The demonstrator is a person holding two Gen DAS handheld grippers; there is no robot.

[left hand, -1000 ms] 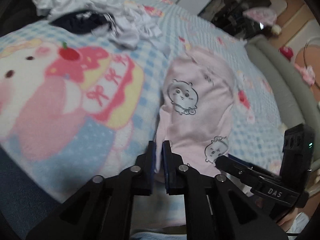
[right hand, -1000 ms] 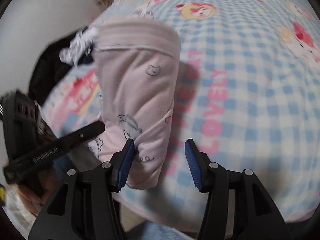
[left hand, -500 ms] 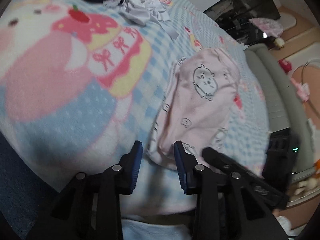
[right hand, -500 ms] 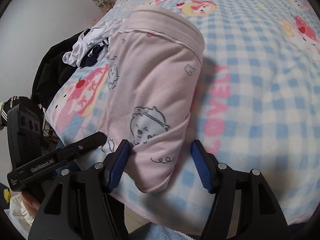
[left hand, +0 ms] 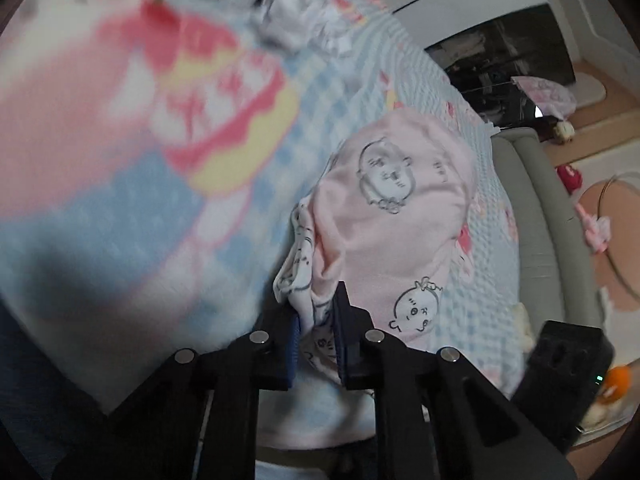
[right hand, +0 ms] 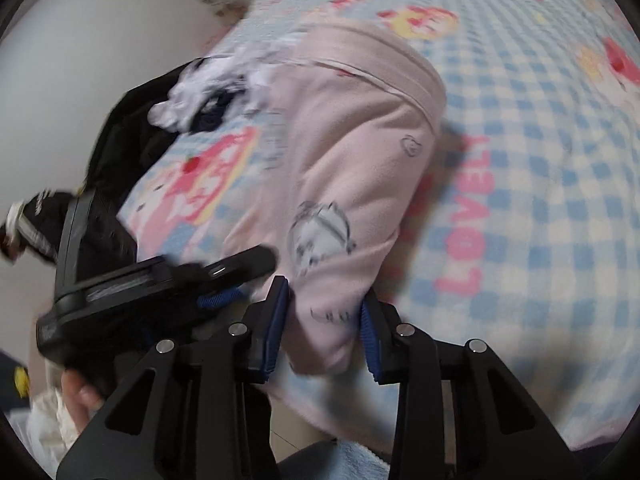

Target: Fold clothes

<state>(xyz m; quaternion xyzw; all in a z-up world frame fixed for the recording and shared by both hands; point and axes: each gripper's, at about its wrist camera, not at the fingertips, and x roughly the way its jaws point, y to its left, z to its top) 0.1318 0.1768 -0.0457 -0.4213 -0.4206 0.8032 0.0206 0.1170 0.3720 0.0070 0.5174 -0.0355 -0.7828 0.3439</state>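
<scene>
My left gripper (left hand: 316, 330) closes onto the pink garment's (left hand: 396, 216) near hem it was straddling, my right gripper (right hand: 322, 330) closing around the other corner, so I judge the next fold can start.

Left wrist view: blanket (left hand: 132, 152) print and far clothes pile (left hand: 296, 20) motion-blurred. Right wrist view: pink garment (right hand: 352, 184) near hem hidden behind fingers (right hand: 276, 320).

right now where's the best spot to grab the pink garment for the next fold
Judging by its pose, the near hem corners of the pink garment, approached from the bed's near edge. It lies lengthwise away, and the left gripper and right gripper are closing there, cloth between their jaws.
</scene>
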